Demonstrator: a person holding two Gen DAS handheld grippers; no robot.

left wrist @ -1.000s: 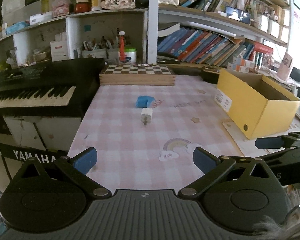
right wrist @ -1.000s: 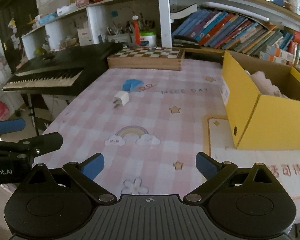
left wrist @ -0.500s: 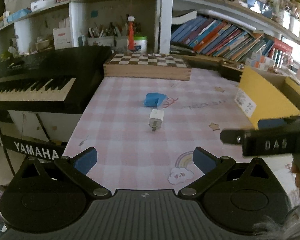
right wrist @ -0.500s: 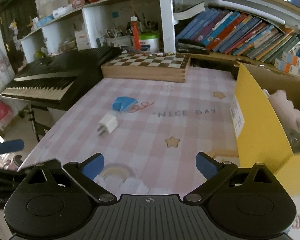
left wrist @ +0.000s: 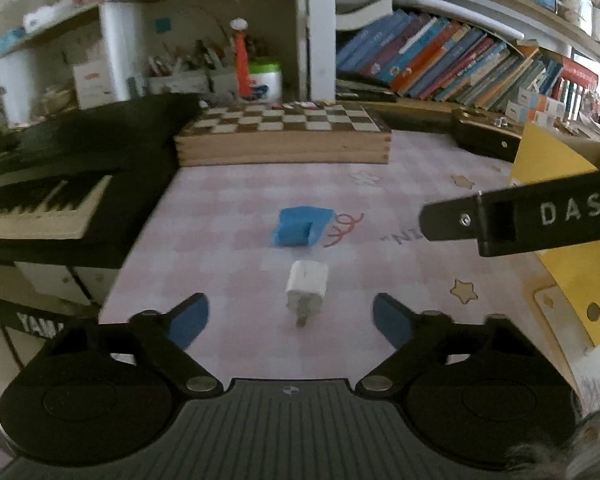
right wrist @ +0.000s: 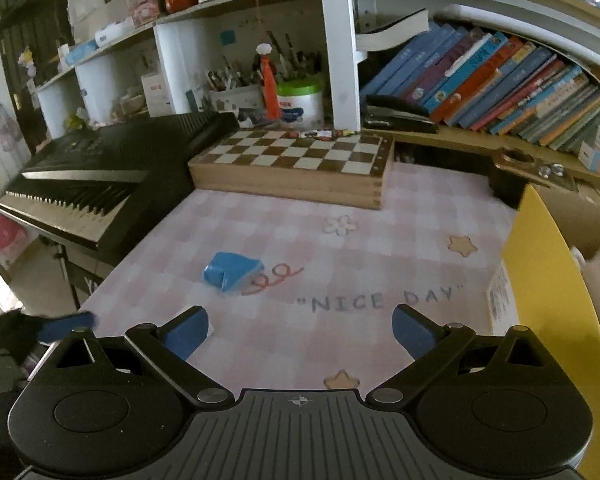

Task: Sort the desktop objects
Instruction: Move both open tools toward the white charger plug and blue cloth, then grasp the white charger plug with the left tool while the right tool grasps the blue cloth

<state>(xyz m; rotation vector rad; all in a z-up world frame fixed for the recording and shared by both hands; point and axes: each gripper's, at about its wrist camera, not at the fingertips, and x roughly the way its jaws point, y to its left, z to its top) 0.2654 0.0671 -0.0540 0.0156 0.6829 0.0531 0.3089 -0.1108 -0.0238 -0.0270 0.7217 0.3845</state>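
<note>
Evidently lined up for a pickup, the left gripper (left wrist: 290, 316) stands spread wide and empty with the white charger (left wrist: 306, 285) lying between its fingers on the checked mat (left wrist: 228, 200), blue packet (left wrist: 300, 226) just beyond, yellow box (left wrist: 556, 168) well right, while the right gripper (right wrist: 300, 326), likewise released, holds nothing over open mat.

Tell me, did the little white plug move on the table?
No. The white plug still lies just in front of the blue packet, near the red squiggle print; only the cameras have come closer.

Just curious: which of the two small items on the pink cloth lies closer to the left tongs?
The white plug-in charger, between the open left tongs; the blue packet lies farther back.
</note>
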